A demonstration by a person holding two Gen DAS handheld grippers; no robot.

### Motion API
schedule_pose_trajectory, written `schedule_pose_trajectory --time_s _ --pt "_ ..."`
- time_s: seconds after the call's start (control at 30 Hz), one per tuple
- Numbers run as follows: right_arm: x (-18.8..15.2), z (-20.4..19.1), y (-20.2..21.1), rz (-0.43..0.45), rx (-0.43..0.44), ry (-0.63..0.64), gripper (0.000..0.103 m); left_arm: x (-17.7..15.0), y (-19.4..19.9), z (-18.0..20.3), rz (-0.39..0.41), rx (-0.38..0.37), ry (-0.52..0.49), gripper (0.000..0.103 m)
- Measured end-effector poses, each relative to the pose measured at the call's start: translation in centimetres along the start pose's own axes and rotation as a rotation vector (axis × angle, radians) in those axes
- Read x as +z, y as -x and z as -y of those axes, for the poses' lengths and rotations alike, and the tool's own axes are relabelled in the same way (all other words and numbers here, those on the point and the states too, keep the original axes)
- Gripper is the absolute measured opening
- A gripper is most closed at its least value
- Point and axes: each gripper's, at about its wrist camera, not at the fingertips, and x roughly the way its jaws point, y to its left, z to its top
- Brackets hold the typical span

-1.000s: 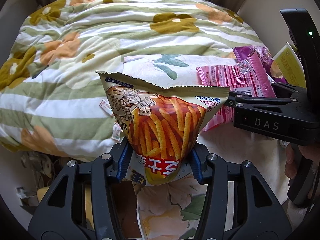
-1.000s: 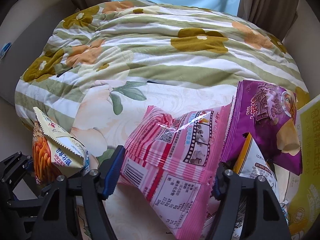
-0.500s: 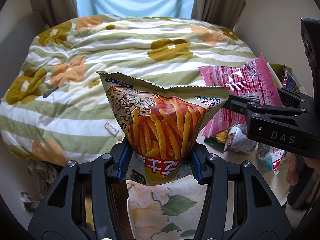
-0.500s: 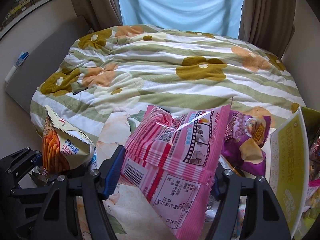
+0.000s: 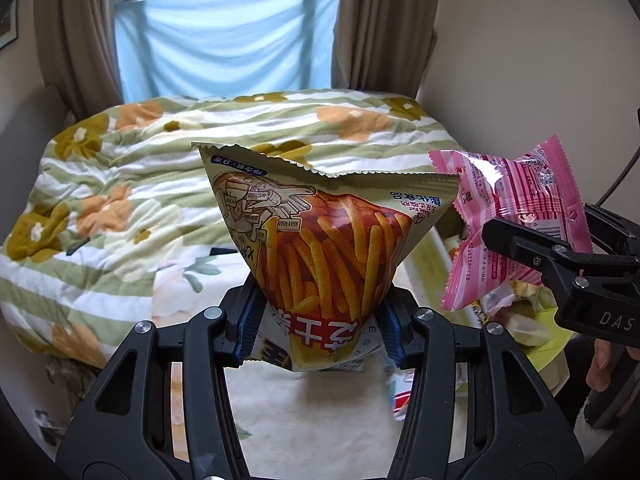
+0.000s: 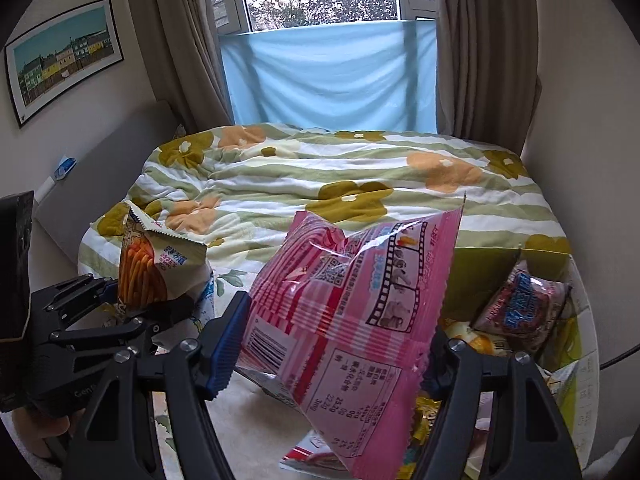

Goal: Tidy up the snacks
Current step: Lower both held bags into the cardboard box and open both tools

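- Left gripper [image 5: 318, 322]: jaws clenched on the lower part of the fries snack bag [image 5: 328, 240]. The bag stands upright between the blue pads, its serrated top edge uppermost, held in the air above the bed [image 5: 120, 208].
- Bed: covered by a striped floral quilt [image 6: 320, 176]; a window with a blue cloth [image 6: 328, 76] and brown curtains stands behind it.
- Right gripper [image 6: 332, 354]: jaws clenched on the pink snack bag [image 6: 352, 304]. The bag is tilted, its nutrition label toward the camera, and is held in the air just beside the fries snack bag.
- Yellow-green box [image 6: 480, 280]: below and to the right of the pink snack bag, open. It contains several snack packets, including a red-and-blue packet [image 6: 520, 308].
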Motion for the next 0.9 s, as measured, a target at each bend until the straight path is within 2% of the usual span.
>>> schedule_pose_trajectory --time_s 0.3,0.43,0.6,0.7,0.9 --pt "-3.8 11.9 5.2 0.018 -0.080 -0.079 0.067 1.1 -3.7 13.0 -0.038 -0.095 -0.027 0.047" --pt "-5.1 16.0 6.1 0.009 -0.081 -0.113 0.067 1.3 -6.8 17.1 -0.095 -0.085 -0.020 0.047" --pt "-6.1 19.3 5.8 -0.019 -0.075 -0.117 0.067 0.6 -10.5 19.9 -0.170 -0.073 0.000 0.047" --pt "-6.4 20.8 5.5 -0.041 -0.064 -0.125 0.067 0.5 -11.9 20.6 -0.186 -0.036 -0.006 0.047" --pt "-7.1 22.9 4.9 -0.077 -0.044 -0.145 0.067 1.4 -13.5 21.6 -0.211 -0.014 -0.002 0.047"
